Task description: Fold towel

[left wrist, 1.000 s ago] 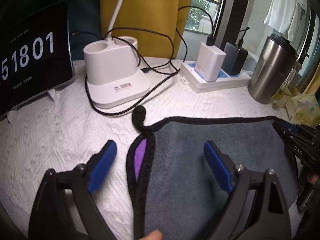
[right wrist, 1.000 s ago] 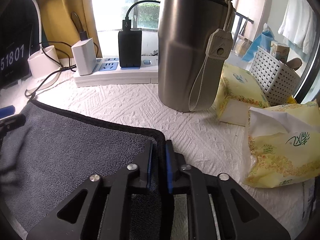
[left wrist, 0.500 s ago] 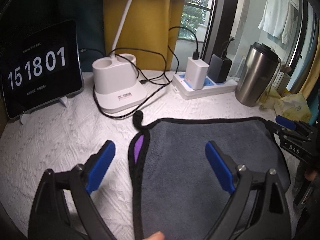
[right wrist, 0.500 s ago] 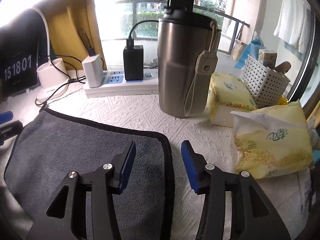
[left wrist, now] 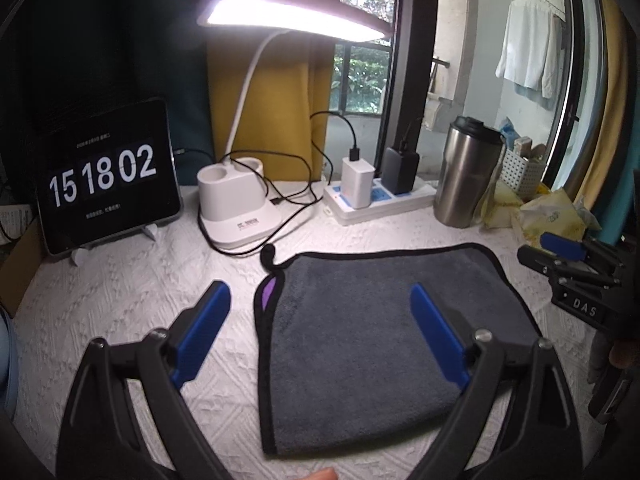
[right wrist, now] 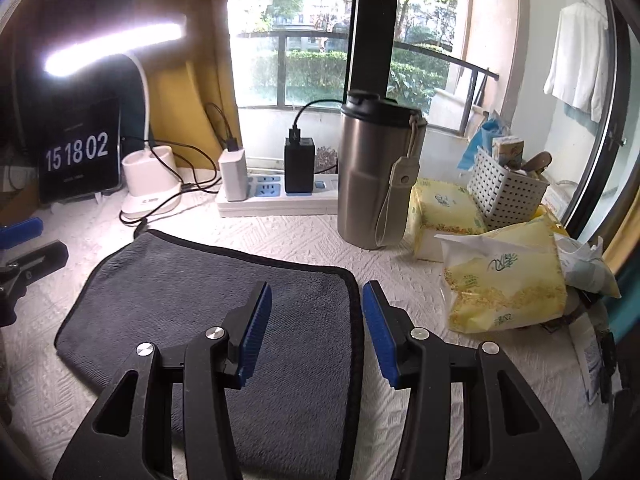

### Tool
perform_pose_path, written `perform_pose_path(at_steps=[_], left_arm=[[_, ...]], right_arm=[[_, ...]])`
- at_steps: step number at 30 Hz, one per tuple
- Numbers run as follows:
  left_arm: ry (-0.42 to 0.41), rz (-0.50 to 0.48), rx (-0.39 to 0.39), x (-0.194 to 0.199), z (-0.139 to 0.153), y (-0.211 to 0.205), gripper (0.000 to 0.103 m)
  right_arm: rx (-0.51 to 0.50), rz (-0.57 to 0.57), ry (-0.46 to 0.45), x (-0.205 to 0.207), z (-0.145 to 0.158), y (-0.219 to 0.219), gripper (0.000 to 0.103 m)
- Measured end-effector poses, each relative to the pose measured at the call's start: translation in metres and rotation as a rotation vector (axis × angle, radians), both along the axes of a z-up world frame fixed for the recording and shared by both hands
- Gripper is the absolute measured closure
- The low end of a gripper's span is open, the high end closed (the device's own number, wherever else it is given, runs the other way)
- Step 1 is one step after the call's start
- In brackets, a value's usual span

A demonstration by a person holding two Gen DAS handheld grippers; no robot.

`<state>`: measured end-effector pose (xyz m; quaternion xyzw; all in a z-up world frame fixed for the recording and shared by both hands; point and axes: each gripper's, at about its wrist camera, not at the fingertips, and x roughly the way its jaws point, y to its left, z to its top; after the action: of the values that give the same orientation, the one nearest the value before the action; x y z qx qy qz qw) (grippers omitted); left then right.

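A grey towel (left wrist: 372, 332) with black trim lies folded flat on the white textured table cover; a purple underside shows at its left edge (left wrist: 267, 293). It also shows in the right wrist view (right wrist: 192, 304). My left gripper (left wrist: 320, 320) is open and empty, raised above the towel's left part. My right gripper (right wrist: 316, 322) is open and empty, raised above the towel's right edge; it also shows at the right of the left wrist view (left wrist: 568, 256).
At the back stand a tablet clock (left wrist: 104, 176), a white lamp base (left wrist: 236, 204) with cables, a power strip (left wrist: 380, 196) with chargers and a steel tumbler (left wrist: 466, 178). Yellow tissue packs (right wrist: 504, 280) and a white basket (right wrist: 506, 192) sit at the right.
My right gripper has let go of the towel's edge and opened. Both grippers have pulled up and back from the towel, which now lies flat.
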<state>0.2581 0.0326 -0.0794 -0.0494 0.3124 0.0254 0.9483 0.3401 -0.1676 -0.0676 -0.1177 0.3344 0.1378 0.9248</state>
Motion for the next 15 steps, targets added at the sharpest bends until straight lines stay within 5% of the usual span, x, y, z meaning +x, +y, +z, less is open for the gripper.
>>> perform_pose_path(at_steps=[15], left_arm=[[-0.023, -0.028, -0.028, -0.053, 0.012, -0.017, 0.011]], right_arm=[[0.029, 0.021, -0.044, -0.05, 0.02, -0.006, 0.053]])
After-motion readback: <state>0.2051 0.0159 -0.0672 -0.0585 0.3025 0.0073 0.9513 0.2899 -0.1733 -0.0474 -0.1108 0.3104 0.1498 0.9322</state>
